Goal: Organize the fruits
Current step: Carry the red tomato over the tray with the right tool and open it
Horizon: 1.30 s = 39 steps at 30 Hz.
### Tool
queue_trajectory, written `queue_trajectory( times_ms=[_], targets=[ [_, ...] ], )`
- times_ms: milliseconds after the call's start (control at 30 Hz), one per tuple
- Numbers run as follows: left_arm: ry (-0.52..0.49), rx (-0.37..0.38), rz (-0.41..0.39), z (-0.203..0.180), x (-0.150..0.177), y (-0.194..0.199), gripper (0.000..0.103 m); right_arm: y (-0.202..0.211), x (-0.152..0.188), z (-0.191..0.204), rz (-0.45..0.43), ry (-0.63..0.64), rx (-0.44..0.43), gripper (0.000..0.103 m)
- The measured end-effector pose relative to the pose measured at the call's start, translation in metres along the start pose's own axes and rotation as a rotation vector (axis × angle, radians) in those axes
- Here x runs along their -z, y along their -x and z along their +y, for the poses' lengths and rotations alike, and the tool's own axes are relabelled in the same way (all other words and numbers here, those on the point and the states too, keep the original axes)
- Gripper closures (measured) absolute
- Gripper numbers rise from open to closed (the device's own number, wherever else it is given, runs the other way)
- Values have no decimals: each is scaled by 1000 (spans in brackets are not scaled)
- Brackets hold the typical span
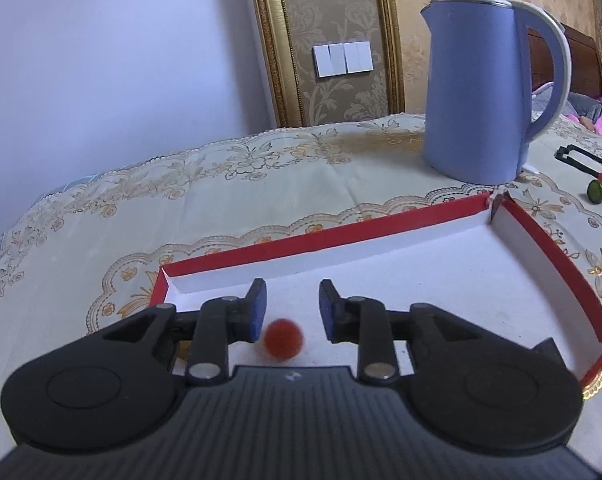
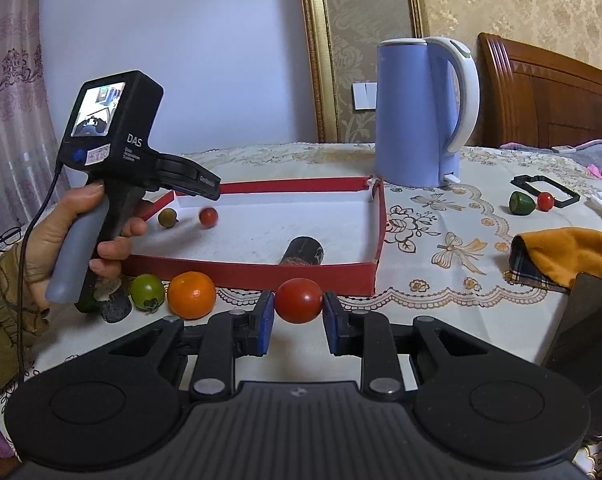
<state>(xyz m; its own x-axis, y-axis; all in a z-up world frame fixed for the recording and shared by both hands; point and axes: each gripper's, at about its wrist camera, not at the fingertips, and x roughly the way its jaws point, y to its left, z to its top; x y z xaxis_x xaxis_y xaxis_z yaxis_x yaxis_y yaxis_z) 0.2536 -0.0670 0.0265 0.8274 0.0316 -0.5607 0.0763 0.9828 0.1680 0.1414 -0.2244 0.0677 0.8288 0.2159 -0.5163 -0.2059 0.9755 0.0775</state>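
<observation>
A red tomato (image 2: 299, 300) sits between the blue pads of the right gripper (image 2: 297, 318), and both pads touch its sides, so this claw is clamped on it. It is held just in front of the red box (image 2: 257, 274), near the front wall.

The left gripper (image 1: 292, 312) is over the white floor of the red box (image 1: 541, 236). Its fingers are apart and hold nothing. A small red fruit (image 1: 283, 339) looks blurry below the gap between them. From the right wrist view, that small red fruit (image 2: 208, 217) is inside the box next to a small brownish fruit (image 2: 167, 217). A dark roll (image 2: 301, 252) lies inside too, against the front wall.

On the tablecloth in front of the box are an orange (image 2: 191, 295) and a green tomato (image 2: 147, 291), side by side. Behind the box stands a blue kettle (image 2: 413, 112). Far to the right, a green fruit (image 2: 521, 202) touches a tiny red fruit (image 2: 545, 201).
</observation>
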Motion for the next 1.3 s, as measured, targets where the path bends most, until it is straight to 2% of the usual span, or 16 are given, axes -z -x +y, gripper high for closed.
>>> queue_trajectory(
  times_ms=[167, 267, 333, 433, 500, 600, 800, 933, 1300],
  targets=[
    [14, -24, 2, 9, 5, 18, 62, -4, -10, 6, -15, 20, -2, 78],
    [46, -33, -17, 24, 14, 43, 51, -15, -23, 11, -32, 48, -7, 78],
    [61, -61, -40, 35, 22, 65, 32, -25, -33, 15, -41, 64, -9, 78],
    [78, -118, -97, 47, 40, 96, 17, -45, -47, 18, -45, 78, -7, 78],
    [90, -142, -124, 56, 54, 115, 15, -59, -55, 19, -40, 83, -2, 78],
    [113, -166, -125, 69, 71, 130, 14, -79, -65, 20, -32, 85, 9, 78],
    [149, -173, -76, 91, 103, 142, 13, -116, -84, 18, -12, 94, 50, 78],
    [145, -154, -89, 94, 121, 151, 0, -135, -91, 18, 7, 87, 64, 78],
    [128, -68, -90, 85, 134, 162, 0, -175, -95, 13, 76, 49, 97, 77]
  ],
)
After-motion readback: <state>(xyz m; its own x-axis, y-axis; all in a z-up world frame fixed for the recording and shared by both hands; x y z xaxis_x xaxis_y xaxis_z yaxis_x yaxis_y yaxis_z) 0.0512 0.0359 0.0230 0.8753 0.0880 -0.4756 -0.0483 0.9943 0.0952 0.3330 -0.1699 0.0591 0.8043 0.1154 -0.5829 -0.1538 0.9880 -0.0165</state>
